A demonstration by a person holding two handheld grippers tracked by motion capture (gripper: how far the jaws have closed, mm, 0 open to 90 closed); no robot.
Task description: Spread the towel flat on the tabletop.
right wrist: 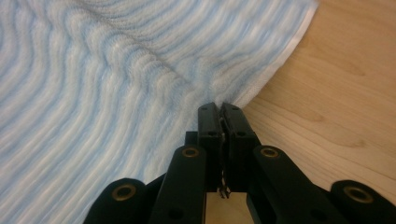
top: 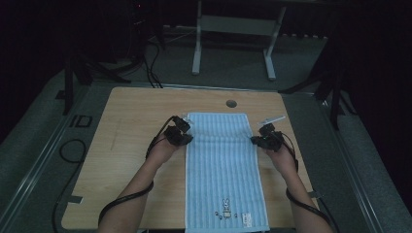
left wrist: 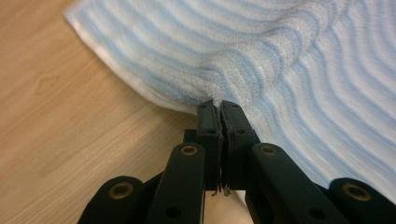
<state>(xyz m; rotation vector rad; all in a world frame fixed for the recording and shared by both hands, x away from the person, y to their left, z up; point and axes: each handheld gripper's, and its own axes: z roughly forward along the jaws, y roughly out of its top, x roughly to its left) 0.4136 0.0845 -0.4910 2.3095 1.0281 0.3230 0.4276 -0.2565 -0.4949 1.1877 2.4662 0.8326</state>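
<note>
A light blue striped towel [top: 221,165] lies lengthwise on the wooden table [top: 131,145], with a small rabbit print near its near end. My left gripper [top: 186,139] is shut on the towel's left edge, about a third of the way down from the far end. In the left gripper view the towel [left wrist: 261,60] puckers into a fold where the left gripper [left wrist: 219,106] pinches it. My right gripper [top: 254,141] is shut on the towel's right edge, level with the left. In the right gripper view the cloth [right wrist: 116,84] ridges up from the right gripper [right wrist: 219,107].
A round cable hole [top: 231,103] sits in the table beyond the towel's far end. Black cables [top: 121,201] trail from both grippers along the person's forearms. Table legs [top: 197,53] and dark stands stand on the grey floor beyond.
</note>
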